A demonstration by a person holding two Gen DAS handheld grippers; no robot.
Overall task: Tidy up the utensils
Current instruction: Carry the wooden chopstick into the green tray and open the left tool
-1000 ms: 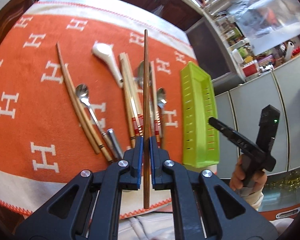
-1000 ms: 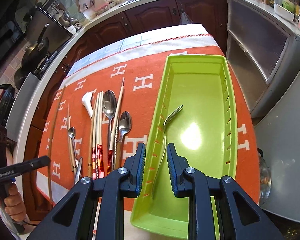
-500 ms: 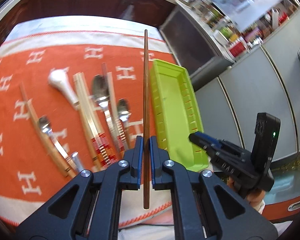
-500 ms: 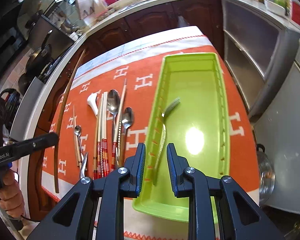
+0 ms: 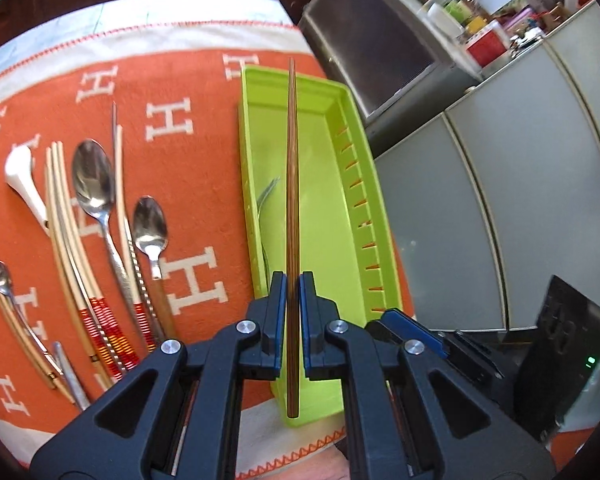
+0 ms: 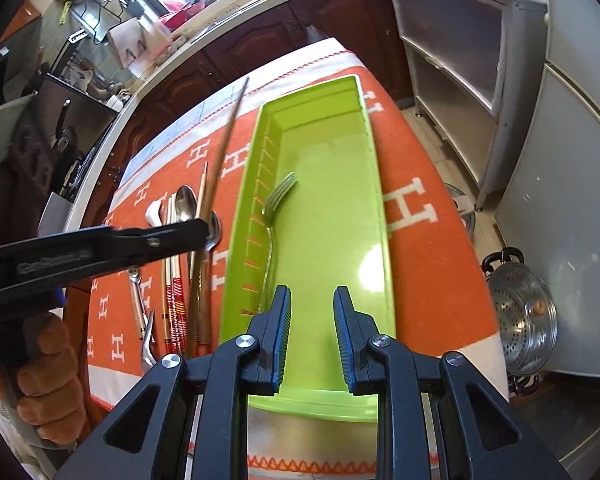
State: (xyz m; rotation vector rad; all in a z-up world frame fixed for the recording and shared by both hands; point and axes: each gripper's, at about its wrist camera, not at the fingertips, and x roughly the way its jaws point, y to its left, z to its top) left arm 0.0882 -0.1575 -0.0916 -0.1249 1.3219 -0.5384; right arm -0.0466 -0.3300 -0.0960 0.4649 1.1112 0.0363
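On the orange cloth (image 5: pixel 188 80), the green tray (image 5: pixel 332 208) holds one fork (image 6: pixel 274 216), with my left gripper (image 5: pixel 293 300) clamping a brown chopstick (image 5: pixel 292 184) that runs toward twelve o'clock above it. Released tilted, it could catch the rim and roll out. My right gripper (image 6: pixel 312 320) hangs partly parted, empty, at the tray's six o'clock end.

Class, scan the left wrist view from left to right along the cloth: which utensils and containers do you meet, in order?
White ceramic spoon → large metal spoon → smaller metal spoon → fork in the green tray → brown chopstick held by the left gripper.
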